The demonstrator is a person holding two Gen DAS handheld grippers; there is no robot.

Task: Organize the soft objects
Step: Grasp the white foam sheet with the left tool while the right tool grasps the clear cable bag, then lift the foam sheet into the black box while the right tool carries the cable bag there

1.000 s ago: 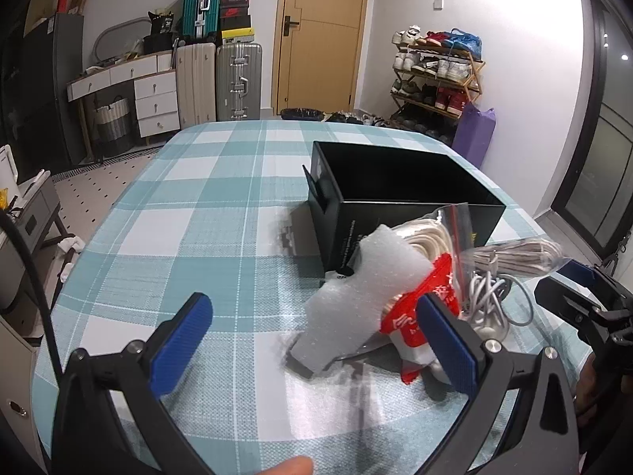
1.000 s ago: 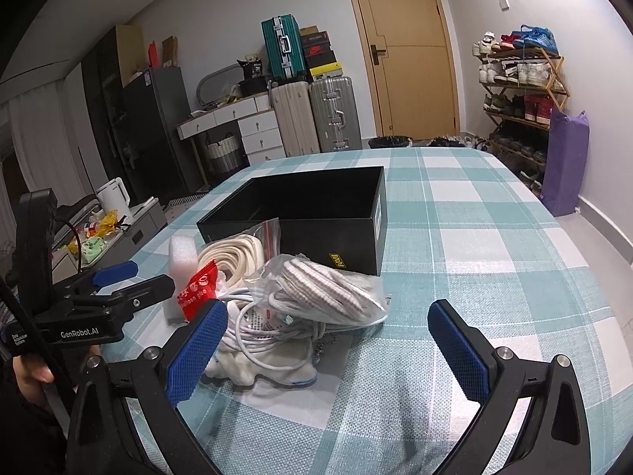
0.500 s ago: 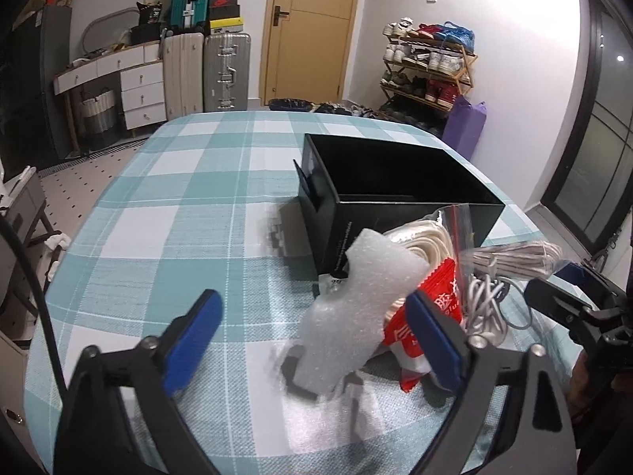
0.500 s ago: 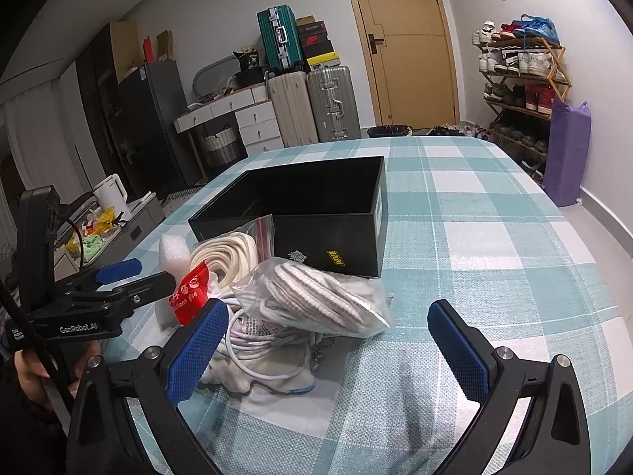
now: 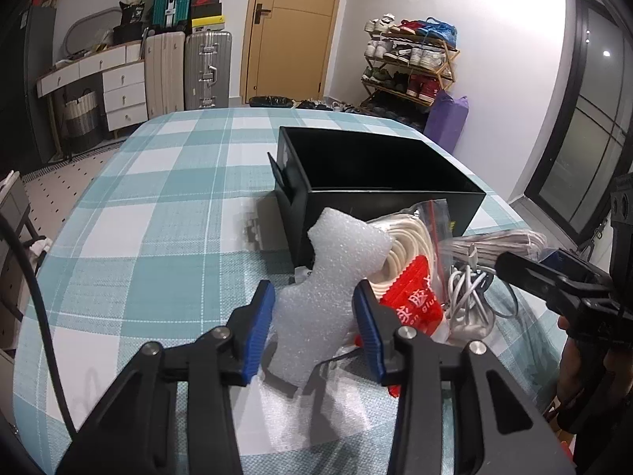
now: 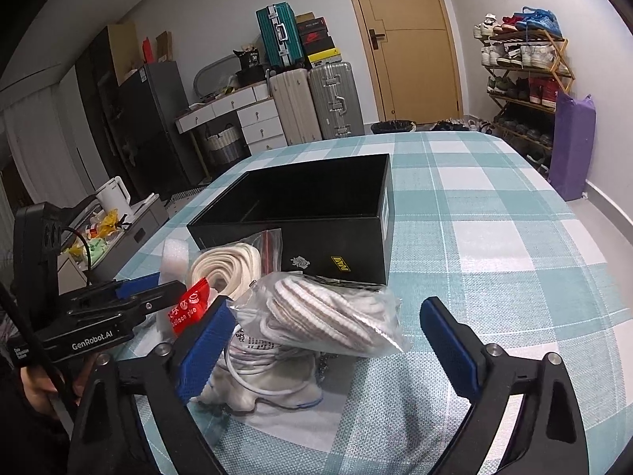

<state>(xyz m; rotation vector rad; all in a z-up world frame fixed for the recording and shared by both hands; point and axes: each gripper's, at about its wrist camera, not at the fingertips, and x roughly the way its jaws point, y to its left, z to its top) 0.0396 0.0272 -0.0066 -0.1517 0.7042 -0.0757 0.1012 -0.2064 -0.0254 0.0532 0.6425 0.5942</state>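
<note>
Checked tablecloth (image 6: 494, 213) carries black box (image 6: 336, 233), bagged cords (image 6: 328, 316), foam (image 5: 328, 277).

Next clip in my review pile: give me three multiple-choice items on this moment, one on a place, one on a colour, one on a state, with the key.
1. Where does the white foam piece stand?
A. inside the black box
B. on the tablecloth in front of the black box
C. on the shoe rack

2. What colour is the open box?
A. black
B. red
C. white

3. How is the right gripper?
A. shut on the red packet
B. shut on the box wall
C. open, astride the bagged rope

Key: 1 B, the foam stands between the left gripper pads, which have just been closing on it, near side of the box. 2 A, every wall is black. 3 C, its pads flank the bagged rope, the right-hand pad clear of it, jaws having just narrowed.
</note>
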